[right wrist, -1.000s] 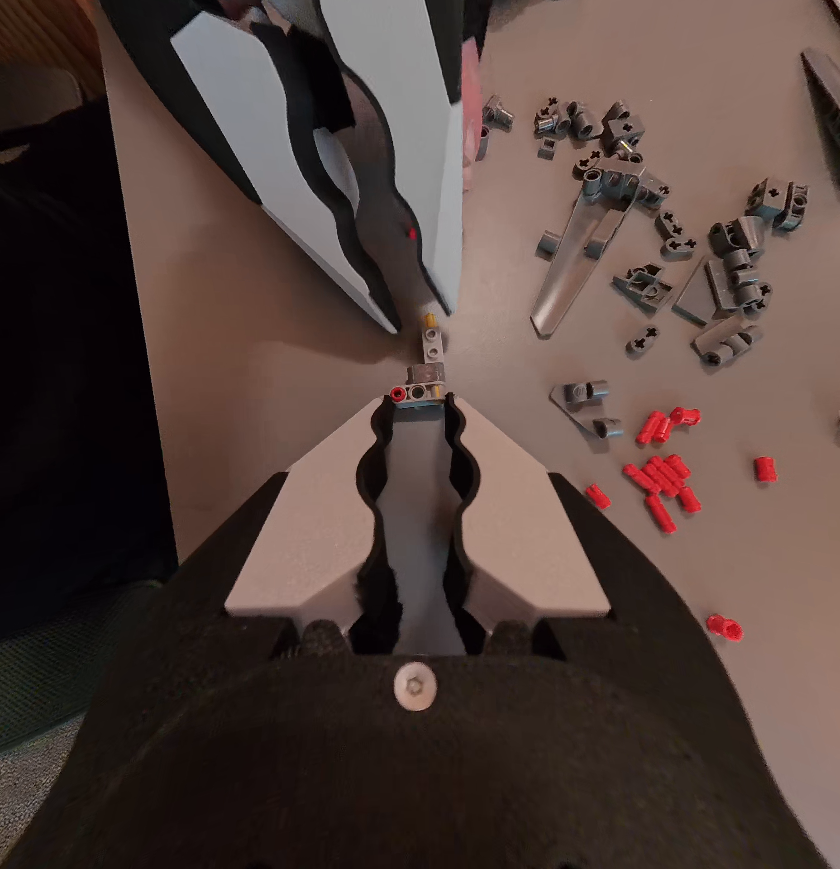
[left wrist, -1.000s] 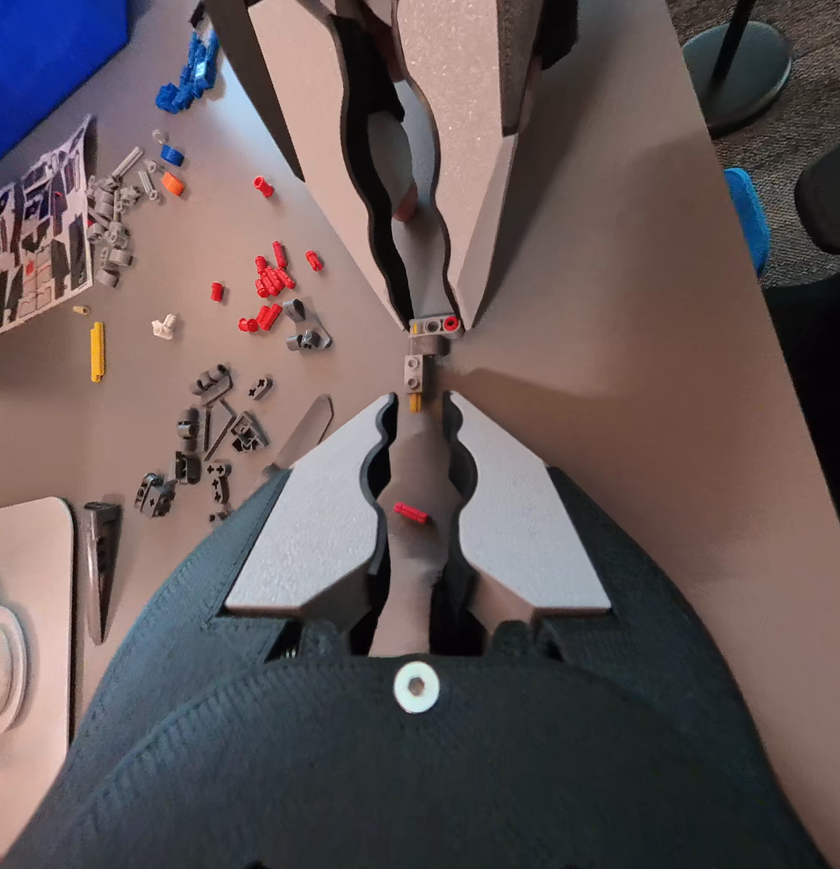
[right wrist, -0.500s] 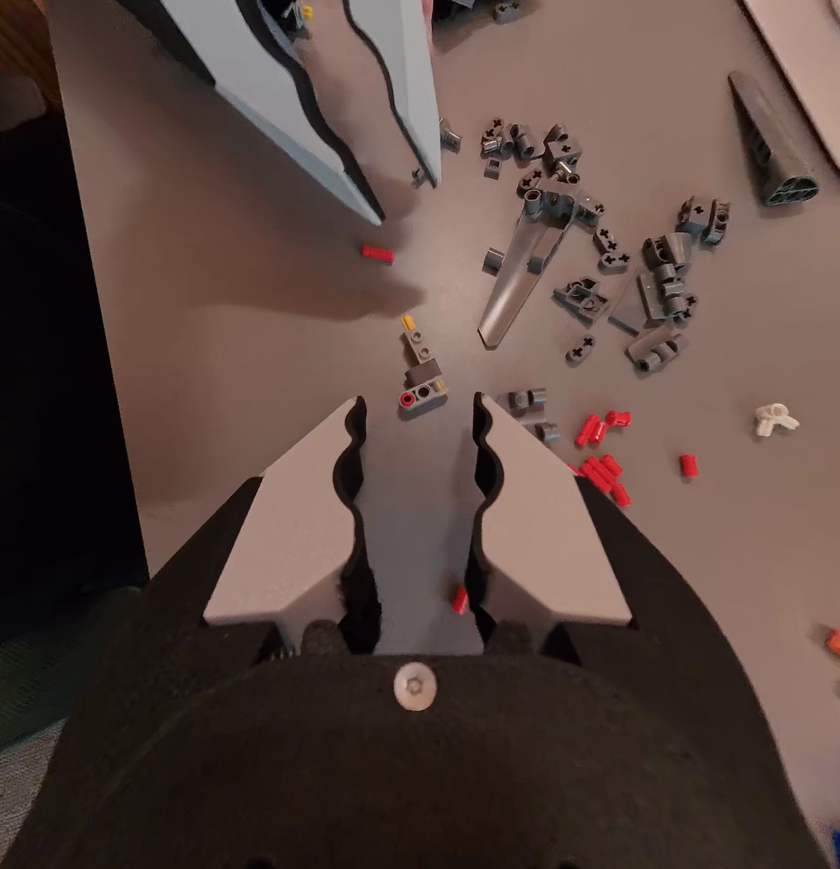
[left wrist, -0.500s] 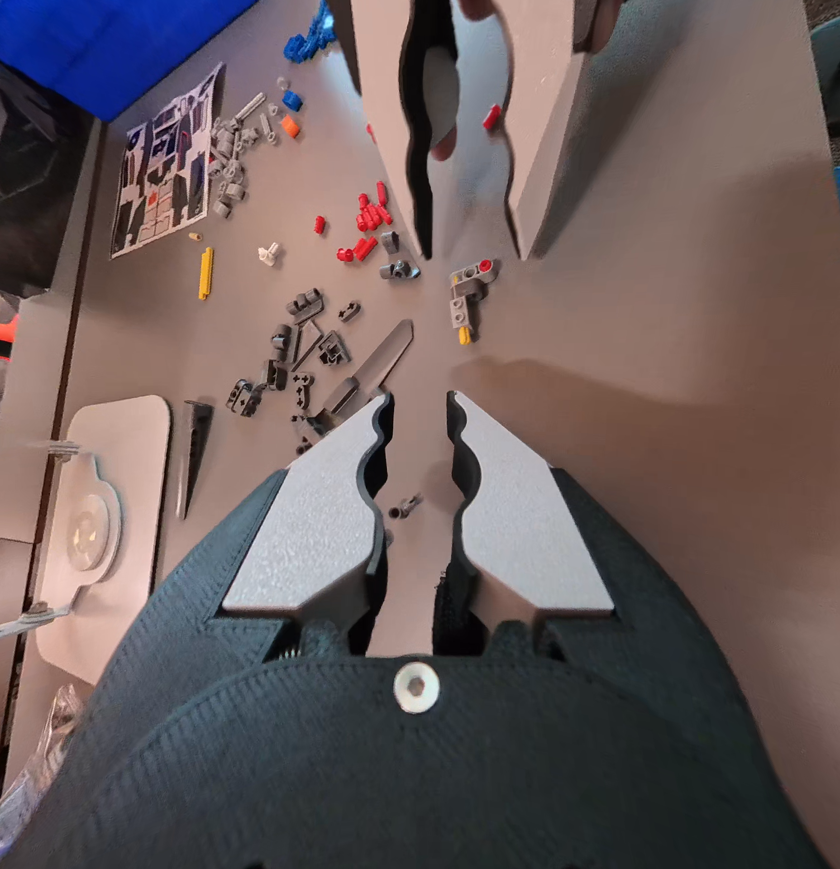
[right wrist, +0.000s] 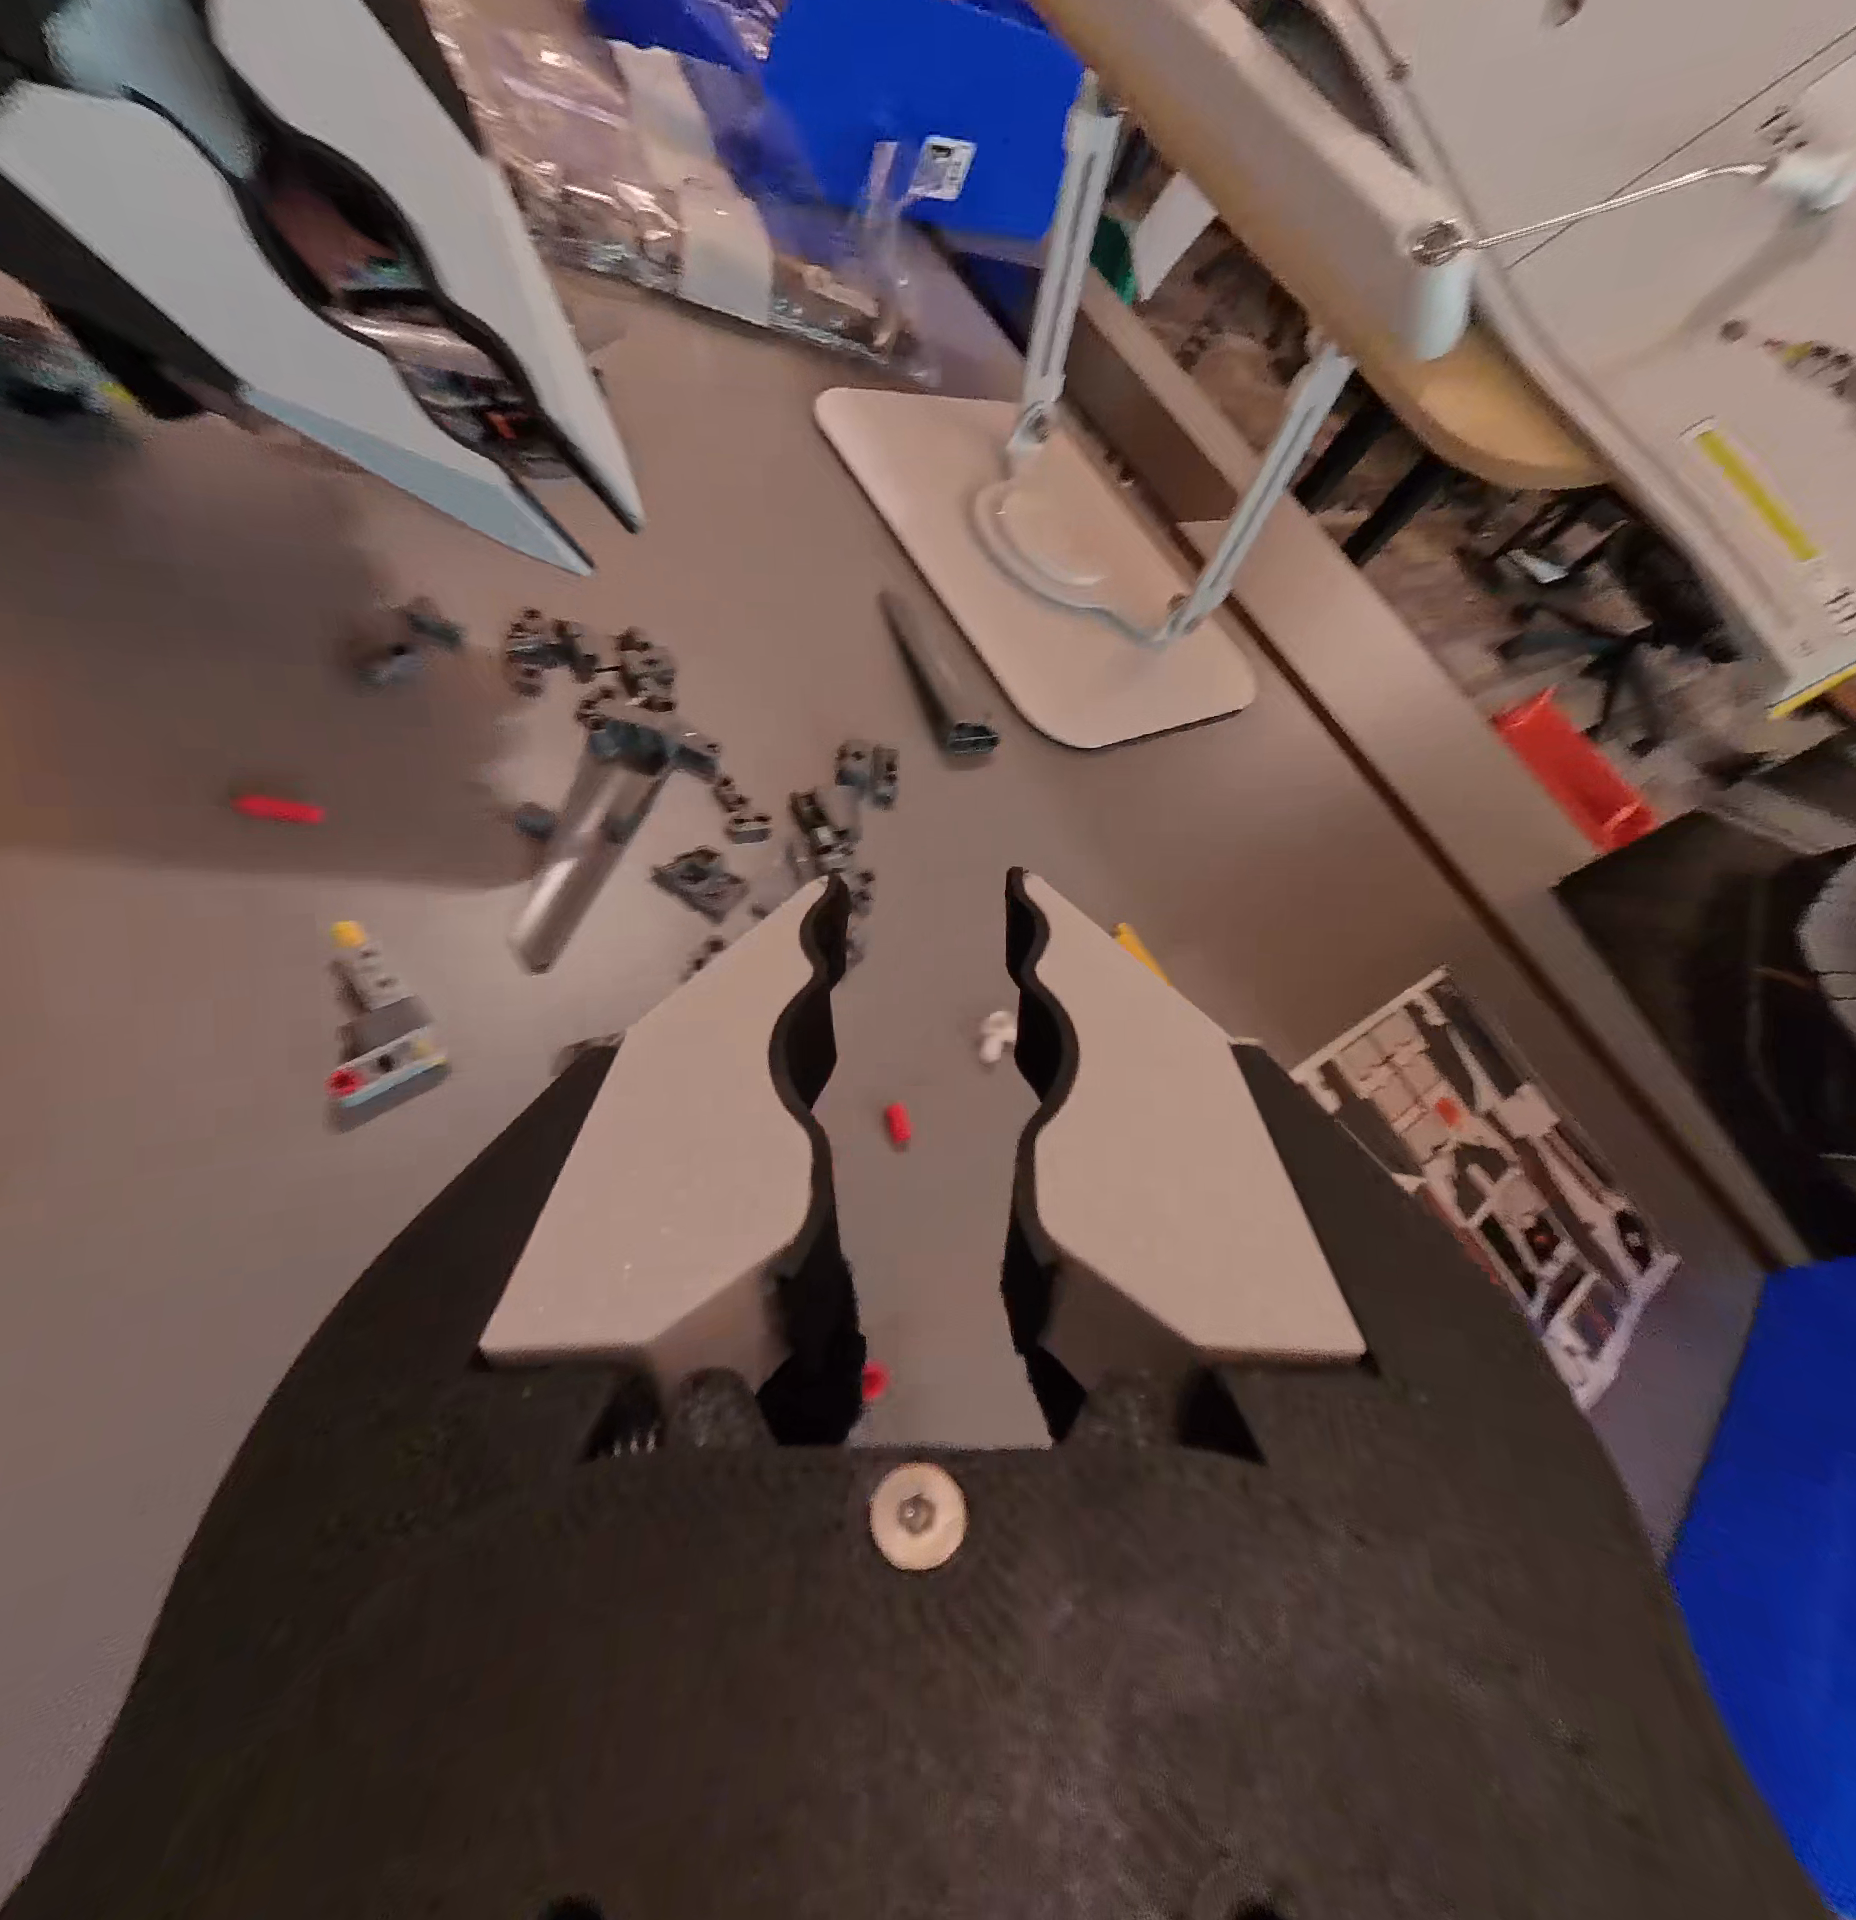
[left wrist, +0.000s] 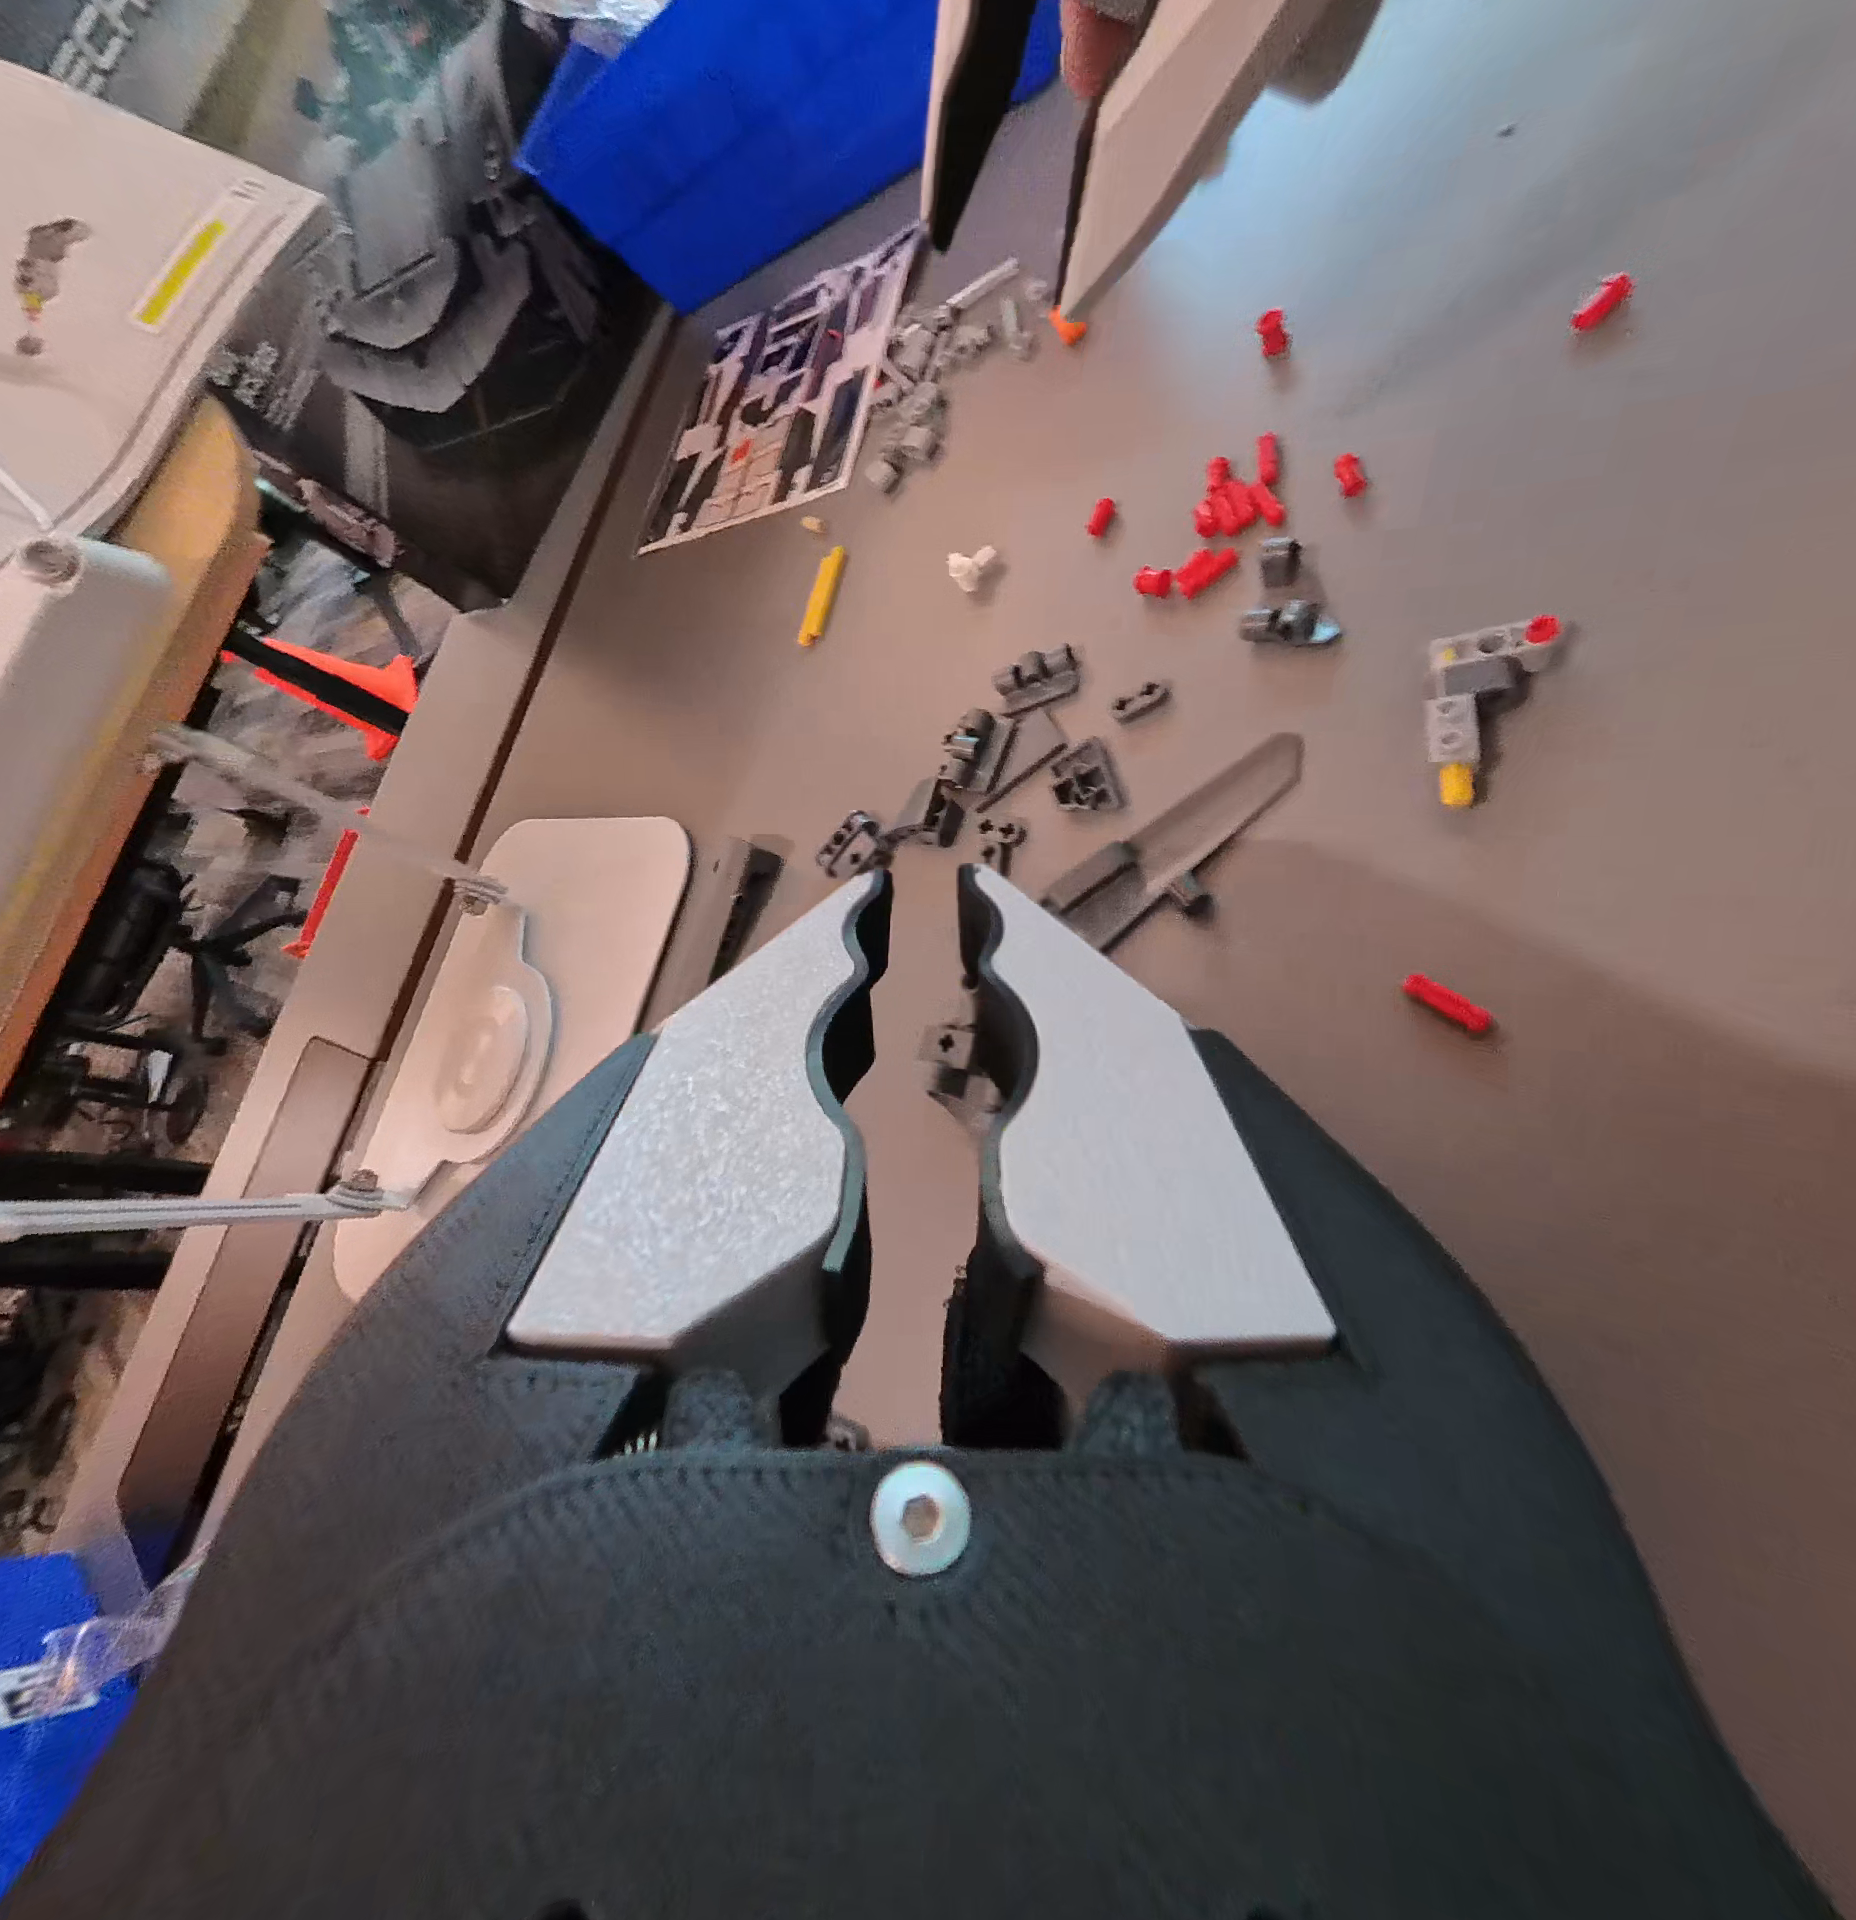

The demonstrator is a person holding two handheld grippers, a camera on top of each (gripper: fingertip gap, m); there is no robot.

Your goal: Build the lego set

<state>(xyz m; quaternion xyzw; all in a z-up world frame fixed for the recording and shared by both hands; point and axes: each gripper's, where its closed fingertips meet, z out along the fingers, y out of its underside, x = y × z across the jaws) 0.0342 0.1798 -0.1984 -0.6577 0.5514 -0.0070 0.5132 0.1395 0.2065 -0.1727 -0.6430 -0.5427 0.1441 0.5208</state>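
Left wrist view is showing the left gripper (left wrist: 922,883) hovering over the grey surface (left wrist: 1526,1195), its fingers (left wrist: 758,1039) standing narrowly apart and gripping nothing. A dark grey connector (left wrist: 950,1049) is lying on the surface below the gap, beside the right finger. Ahead, a cluster of dark grey pieces (left wrist: 1007,748) and a long grey blade piece (left wrist: 1194,831) are lying near the fingertips. Farther right, a small grey assembly (left wrist: 1475,691) with a yellow pin and a red pin is resting alone. Right wrist view is showing the right gripper (right wrist: 922,888) with fingers (right wrist: 1142,1122) wider apart and bare, a loose red pin (right wrist: 896,1124) and a white piece (right wrist: 995,1034) lying on the surface beneath the gap.
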